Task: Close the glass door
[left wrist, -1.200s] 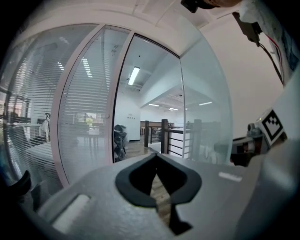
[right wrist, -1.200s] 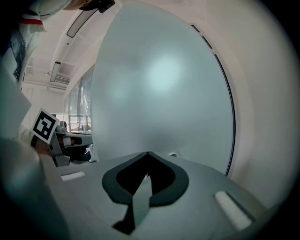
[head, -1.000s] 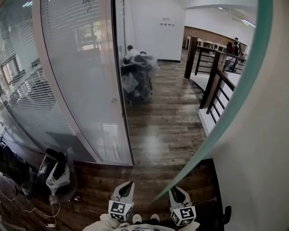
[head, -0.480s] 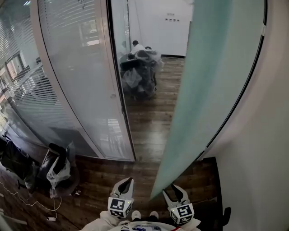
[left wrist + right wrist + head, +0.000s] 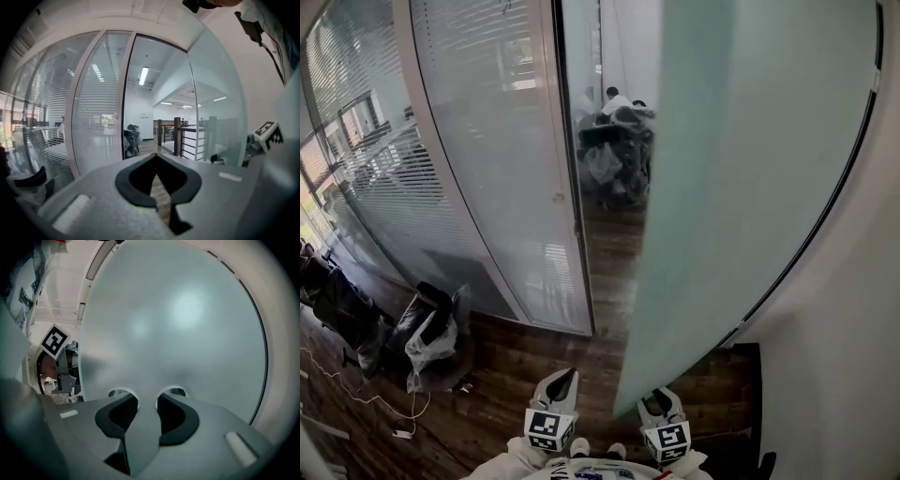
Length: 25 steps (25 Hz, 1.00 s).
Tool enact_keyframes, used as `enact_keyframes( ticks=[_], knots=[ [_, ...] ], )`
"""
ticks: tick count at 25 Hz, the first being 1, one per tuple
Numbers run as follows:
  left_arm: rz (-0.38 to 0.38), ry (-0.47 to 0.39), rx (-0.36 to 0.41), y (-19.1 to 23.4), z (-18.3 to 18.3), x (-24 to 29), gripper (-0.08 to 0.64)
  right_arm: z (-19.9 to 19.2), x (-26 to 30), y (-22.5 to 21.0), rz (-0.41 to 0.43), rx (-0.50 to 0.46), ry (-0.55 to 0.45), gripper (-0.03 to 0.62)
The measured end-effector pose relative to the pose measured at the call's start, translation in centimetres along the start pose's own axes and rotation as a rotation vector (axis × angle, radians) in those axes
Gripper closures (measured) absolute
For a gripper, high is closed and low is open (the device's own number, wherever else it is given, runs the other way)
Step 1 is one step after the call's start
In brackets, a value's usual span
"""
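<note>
The frosted glass door [image 5: 741, 187] stands part-way across the doorway, its free edge close to the fixed glass panel [image 5: 497, 169] with blinds behind it. A narrow gap [image 5: 614, 234] is left between them. My right gripper [image 5: 662, 401] sits low, just right of the door's bottom corner. In the right gripper view the door [image 5: 178, 319] fills the picture right in front of my right gripper [image 5: 146, 401]; its jaws have just been closing but stand apart with nothing between them. My left gripper [image 5: 566, 377] [image 5: 155, 155] points at the gap, tips together and empty.
Black bags [image 5: 431, 342] and cables lie on the wood floor at the left. Plastic-covered things [image 5: 614, 155] stand beyond the doorway. A white wall [image 5: 844, 356] runs close on the right. Through the left gripper view a wooden railing [image 5: 185, 138] shows past the opening.
The door has swung left across the doorway, hiding the railing and most of the floor beyond. My right gripper has dropped a little. The left one has stayed in place.
</note>
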<state>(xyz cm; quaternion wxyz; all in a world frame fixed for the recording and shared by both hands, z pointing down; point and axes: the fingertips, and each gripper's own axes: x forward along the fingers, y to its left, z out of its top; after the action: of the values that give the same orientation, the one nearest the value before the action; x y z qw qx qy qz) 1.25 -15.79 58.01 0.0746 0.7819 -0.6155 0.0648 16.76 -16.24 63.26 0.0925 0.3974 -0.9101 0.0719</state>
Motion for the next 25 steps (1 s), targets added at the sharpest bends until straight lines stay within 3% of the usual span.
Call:
enact_keyframes(
  ticks=[7,13,25],
  knots=[
    [0.079,-0.016,-0.033,0.3,-0.6,-1.1,0.557,0.0,0.5,-0.2,0.072,-0.007,-0.015,0.46],
    [0.144,0.001,-0.079,1.8,-2.4,-1.9,0.557,0.2,1.5,0.2,0.039,0.012,-0.017,0.46],
    [0.071,-0.016,-0.071,4.5,-1.4,1.6,0.557,1.0,5.1,0.0,-0.015,0.02,-0.013,0.46]
  ],
)
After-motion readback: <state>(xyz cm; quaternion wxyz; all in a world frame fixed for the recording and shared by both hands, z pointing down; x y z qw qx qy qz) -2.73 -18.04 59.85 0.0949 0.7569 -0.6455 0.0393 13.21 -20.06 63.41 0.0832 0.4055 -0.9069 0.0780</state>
